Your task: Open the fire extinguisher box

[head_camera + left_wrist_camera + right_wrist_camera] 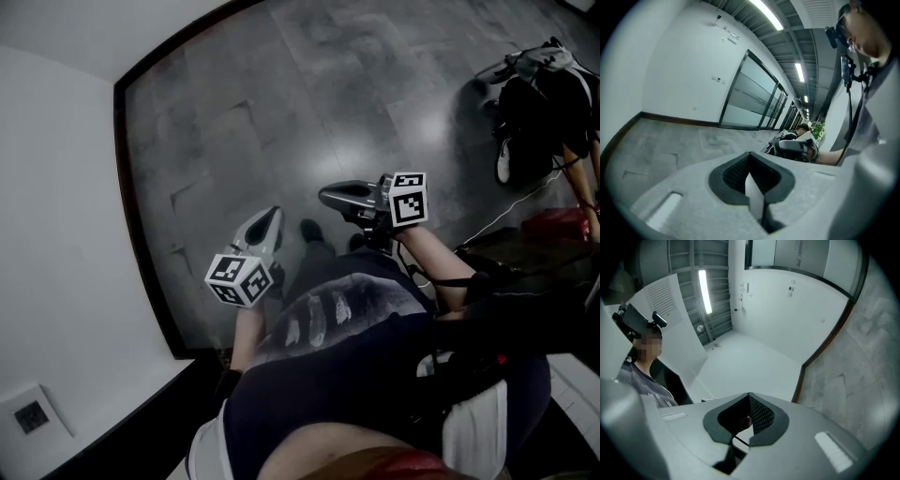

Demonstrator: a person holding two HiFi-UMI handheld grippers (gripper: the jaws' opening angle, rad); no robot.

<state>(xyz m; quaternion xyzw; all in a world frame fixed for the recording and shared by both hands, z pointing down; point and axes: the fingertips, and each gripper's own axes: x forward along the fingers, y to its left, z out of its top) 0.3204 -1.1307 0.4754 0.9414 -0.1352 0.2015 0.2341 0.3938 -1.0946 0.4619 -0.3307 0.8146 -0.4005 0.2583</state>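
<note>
In the head view, the left gripper (271, 219) was held pointing forward over the grey floor (281, 103), and the right gripper (336, 195) was turned toward the white wall (56, 187). Only in the gripper views were both pairs of jaws seen closed tip to tip, with nothing held. The glass partitions (745, 93) of a corridor were shown by the left gripper view alone. The fire extinguisher box was shown in no view.

second person (544, 112) cut off, right edge
</note>
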